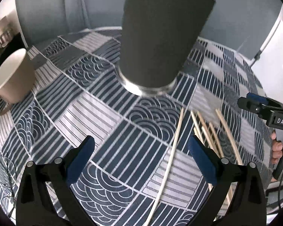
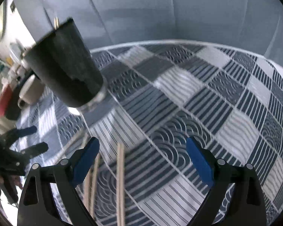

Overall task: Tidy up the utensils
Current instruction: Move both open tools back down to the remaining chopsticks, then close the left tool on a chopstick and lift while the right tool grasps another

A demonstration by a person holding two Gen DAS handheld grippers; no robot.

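Left wrist view: the left gripper (image 1: 141,158) hangs with jaws spread wide and empty over the patterned tablecloth (image 1: 107,116). A dark holder cup (image 1: 160,43) stands straight ahead; loose chopsticks (image 1: 207,130) lie by the right jaw.

Right wrist view: the right gripper (image 2: 142,159), also spread and empty, has chopsticks (image 2: 120,179) between its jaws (slightly blurred). Best to centre one stick, then close squarely.

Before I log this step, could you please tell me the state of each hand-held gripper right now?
Left hand-held gripper: open, holding nothing.
Right hand-held gripper: open, holding nothing; chopsticks lie on the table between its jaws.
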